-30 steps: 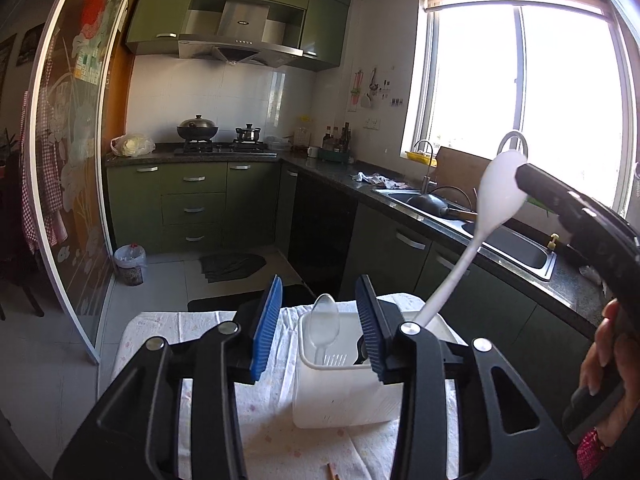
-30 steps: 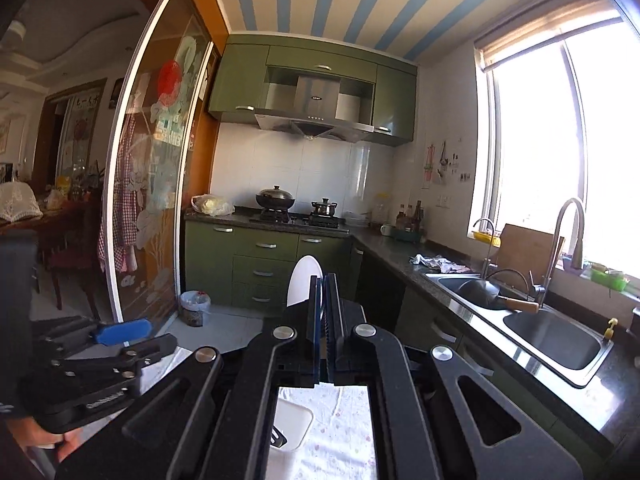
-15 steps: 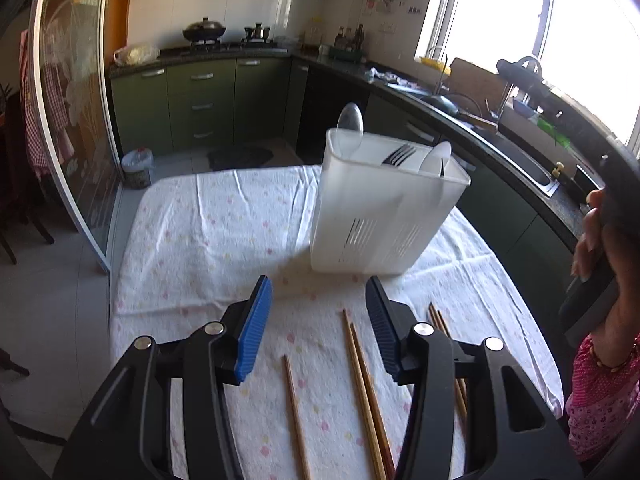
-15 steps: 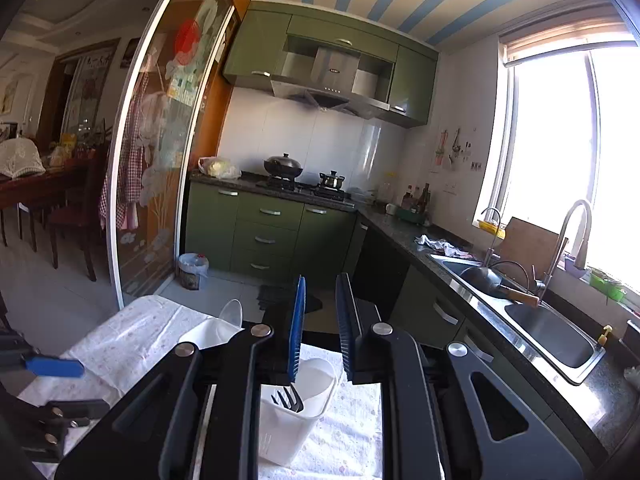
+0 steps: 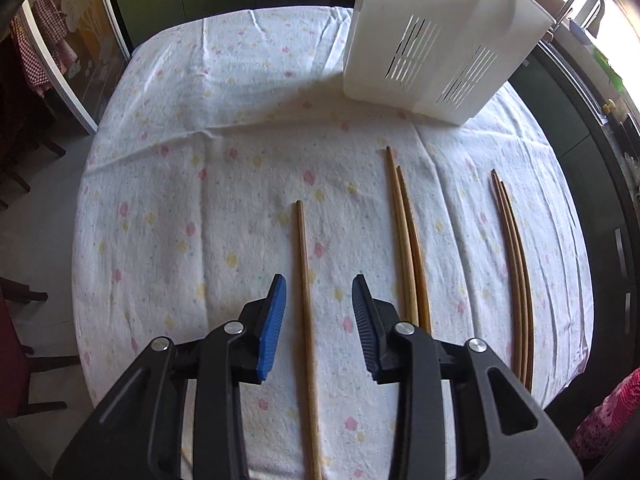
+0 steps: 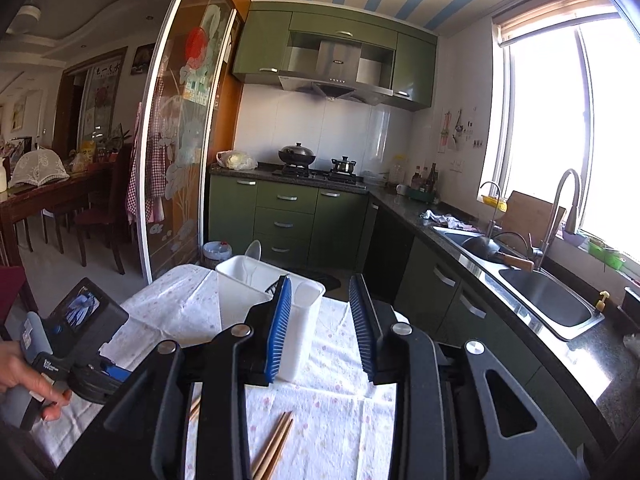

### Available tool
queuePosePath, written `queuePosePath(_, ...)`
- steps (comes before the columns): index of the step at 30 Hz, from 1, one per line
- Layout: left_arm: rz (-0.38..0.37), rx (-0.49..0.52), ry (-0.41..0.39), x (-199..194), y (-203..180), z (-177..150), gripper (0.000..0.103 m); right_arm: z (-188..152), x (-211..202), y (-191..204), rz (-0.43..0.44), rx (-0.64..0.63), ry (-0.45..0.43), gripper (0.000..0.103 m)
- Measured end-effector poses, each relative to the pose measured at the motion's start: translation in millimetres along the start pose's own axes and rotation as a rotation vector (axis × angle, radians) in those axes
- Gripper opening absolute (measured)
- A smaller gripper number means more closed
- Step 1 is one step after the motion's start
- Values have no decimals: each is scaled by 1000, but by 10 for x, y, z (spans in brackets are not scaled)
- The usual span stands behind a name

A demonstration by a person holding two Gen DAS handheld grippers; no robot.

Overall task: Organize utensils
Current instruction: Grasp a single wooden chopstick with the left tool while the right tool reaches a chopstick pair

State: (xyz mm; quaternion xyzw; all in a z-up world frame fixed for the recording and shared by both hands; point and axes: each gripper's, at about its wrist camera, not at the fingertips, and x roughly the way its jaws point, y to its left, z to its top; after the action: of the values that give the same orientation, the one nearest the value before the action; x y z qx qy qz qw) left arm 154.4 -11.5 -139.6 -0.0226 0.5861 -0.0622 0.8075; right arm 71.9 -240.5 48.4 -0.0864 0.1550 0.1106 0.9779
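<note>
My left gripper [image 5: 319, 284] points steeply down at the flowered tablecloth [image 5: 200, 152]. Its jaws are closing astride a single wooden chopstick [image 5: 303, 248], and the pads stand clear of it. A pair of chopsticks [image 5: 404, 232] lies to its right, and a darker bundle [image 5: 514, 260] lies further right. The white slotted utensil holder [image 5: 432, 40] stands at the far side. In the right wrist view my right gripper [image 6: 320, 284] hangs level, its jaws opening with nothing between them. The holder [image 6: 240, 304] just beyond it has a clear spoon [image 6: 253, 250] in it.
Green cabinets and a dark counter with a steel sink [image 6: 548, 300] run along the right, and a stove [image 6: 316, 172] stands at the back. A sliding glass door [image 6: 176, 152] stands left. A hand [image 6: 24, 376] grips the other tool at the table's left edge.
The left gripper tipped downward and sank over the single chopstick. The right gripper, shut on a white spoon a second ago, has opened and drawn back; the spoon is no longer between its jaws.
</note>
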Motion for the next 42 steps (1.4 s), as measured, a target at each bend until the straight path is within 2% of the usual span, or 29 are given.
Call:
queuePosePath(3,-1,-24,36,76,2,-32,33,-111,-29,-53,14,5,44,30)
queuePosePath(6,25,-19,32,82,-29,-44,30,-212,21,-82,22,-6,97,30)
queuePosePath(8,35,-16,29,83,-36,-47,23,-288,120,-94,58,8,155,37)
queuePosePath(9,44,-10,29,87,-39,-50,20,-341,204,-106,69,7,198,45)
queuePosePath(10,43,-9,27,86,-31,-55,16,-396,294,-110,88,15,240,47)
queuePosePath(13,29,-20,25,81,40,-51,7,-631,663,-141,163,70,407,47)
queuePosePath(16,9,-30,24,66,132,-42,6,-962,1055,-176,254,180,578,47)
queuePosePath(20,-1,-16,17,54,194,-33,6,-1264,1374,-200,278,254,704,39)
queuePosePath(25,-5,7,6,61,211,1,7,-1394,1489,-122,236,221,762,26)
queuePosePath(28,-6,23,-4,53,219,-9,7,-1375,1505,-66,273,237,762,20)
queuePosePath(32,-3,35,-11,60,193,-12,7,-1329,1574,78,311,236,795,19)
queuePosePath(42,-5,42,-13,65,182,-17,7,-1339,1707,225,251,198,848,19)
